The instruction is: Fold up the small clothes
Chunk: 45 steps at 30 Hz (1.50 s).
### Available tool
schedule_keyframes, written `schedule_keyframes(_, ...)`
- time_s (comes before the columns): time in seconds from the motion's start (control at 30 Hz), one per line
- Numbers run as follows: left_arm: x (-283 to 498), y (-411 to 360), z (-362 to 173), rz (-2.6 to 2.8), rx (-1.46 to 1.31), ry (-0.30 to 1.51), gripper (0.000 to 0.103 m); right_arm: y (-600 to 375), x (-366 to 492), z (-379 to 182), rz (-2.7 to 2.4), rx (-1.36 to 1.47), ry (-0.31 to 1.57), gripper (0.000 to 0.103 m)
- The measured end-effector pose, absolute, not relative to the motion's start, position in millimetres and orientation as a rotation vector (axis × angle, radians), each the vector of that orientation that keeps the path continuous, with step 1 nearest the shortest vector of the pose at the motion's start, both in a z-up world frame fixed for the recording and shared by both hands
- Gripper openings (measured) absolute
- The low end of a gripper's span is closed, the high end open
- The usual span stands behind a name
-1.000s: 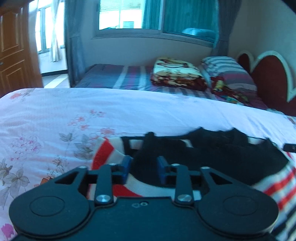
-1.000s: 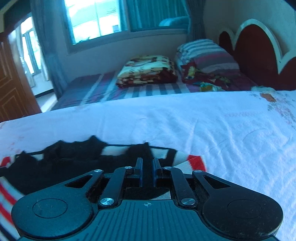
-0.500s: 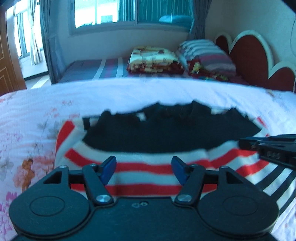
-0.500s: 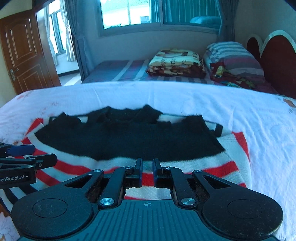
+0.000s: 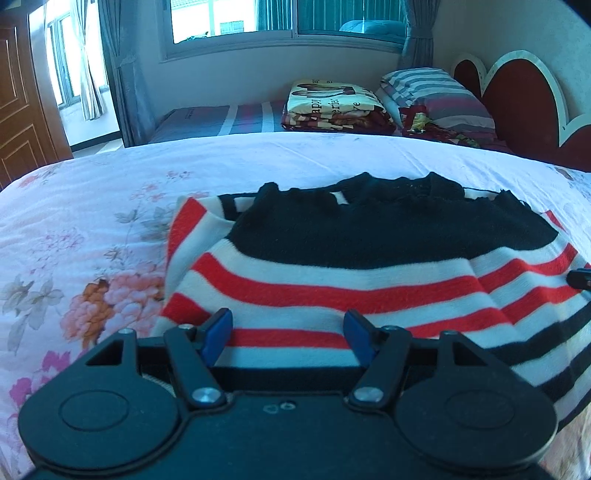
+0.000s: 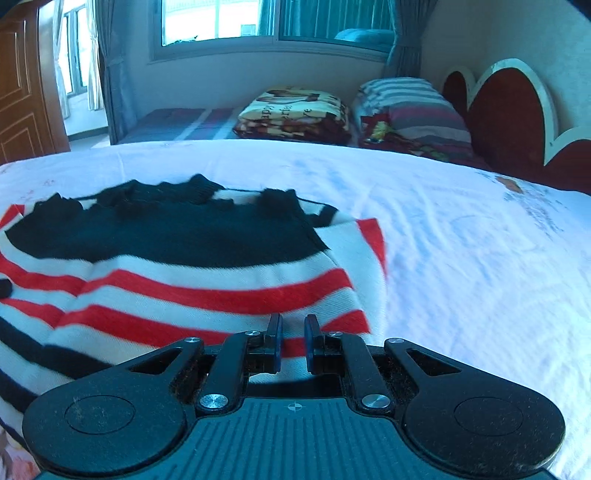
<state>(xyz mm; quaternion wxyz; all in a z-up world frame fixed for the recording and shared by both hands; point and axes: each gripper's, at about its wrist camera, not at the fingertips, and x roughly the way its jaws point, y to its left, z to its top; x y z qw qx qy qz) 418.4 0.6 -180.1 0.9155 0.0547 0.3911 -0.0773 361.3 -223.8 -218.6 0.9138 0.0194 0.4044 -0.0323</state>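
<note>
A small knitted sweater (image 5: 369,280) with red, white and black stripes and a black top part lies folded on the floral bed sheet (image 5: 92,221). It also shows in the right wrist view (image 6: 184,273). My left gripper (image 5: 288,332) is open and empty, its blue fingertips (image 5: 218,328) just above the sweater's near edge. My right gripper (image 6: 292,341) stands over the sweater's near right corner, jaws a narrow gap apart with nothing between them. The right gripper's tip (image 5: 580,278) shows at the right edge of the left wrist view.
A second bed (image 5: 221,118) lies beyond with a folded blanket (image 5: 332,103) and striped pillow (image 5: 436,92). A red headboard (image 5: 517,103) stands at the right, a wooden door (image 5: 22,110) at the left, a window (image 5: 288,18) behind.
Both grippers let go of the sweater's black part and drew back toward its near edge. The left gripper opened wide; the right opened slightly. The sweater now lies flat, folded.
</note>
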Motion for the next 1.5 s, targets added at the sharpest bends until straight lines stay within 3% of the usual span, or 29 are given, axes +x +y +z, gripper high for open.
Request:
schedule_keyframes(0.17,399,8,-164,-0.156,0.066,0.794,0.063,-215,343,-198,-0.032,0.118,0.811,0.010)
schedule_keyframes(0.63,362,-7,-174,-0.193,0.062,0.800,0.068,-120,327,-192,0.153,0.104,0.793,0.010)
schedule_keyframes(0.97,357,0,-188,-0.205,0.090,0.803,0.071,-145,311,-219,0.110,0.026,0.795,0.010)
schedule_keyframes(1.33,348,11,-174,-0.167,0.033,0.846,0.069,-155,301,-207,0.081,0.068,0.834,0.011)
schedule_keyframes(1.4,344,15,-171,-0.167,0.019,0.850,0.074,-152,298,-201,0.087,0.096,0.833,0.035)
schedule_keyframes(1.43,342,17,-170,-0.163,0.011,0.853,0.077,-150,296,-199,0.082,0.096,0.827,0.074)
schedule_keyframes(1.47,340,19,-168,-0.159,0.002,0.853,0.081,-146,294,-195,0.074,0.092,0.807,0.088)
schedule_keyframes(1.5,338,21,-166,-0.156,-0.006,0.850,0.082,-143,290,-192,0.067,0.081,0.777,0.088)
